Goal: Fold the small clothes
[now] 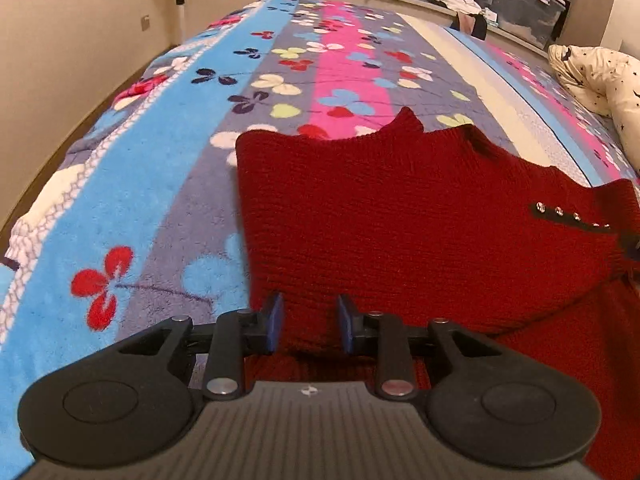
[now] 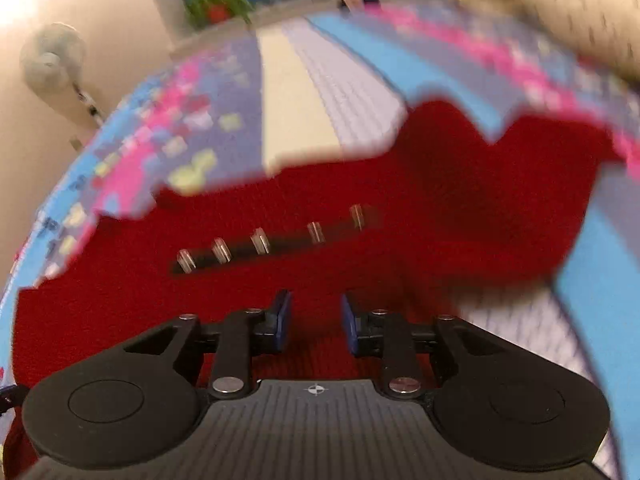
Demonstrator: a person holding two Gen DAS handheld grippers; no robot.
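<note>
left gripper (image 1: pixel 308 322): jaws spread part way, blue pads apart, red knit showing in the gap; whether the pads press it cannot be told.
right gripper (image 2: pixel 316 320): jaws spread a little, pads clear of the cloth below them (this view is blurred).
red sweater (image 1: pixel 400 216): lies on the floral blanket (image 1: pixel 168 168) just ahead of both grippers, partly folded, its left edge straight.
stud strip (image 2: pixel 268 240): a dark band with five shiny studs, just beyond the right jaws; in the left view it sits far off to the right.
left view only: cream star-print pillow (image 1: pixel 596 76), grey storage box (image 1: pixel 520 0).
both views: potted plant (image 2: pixel 218 6) on the far sill.
</note>
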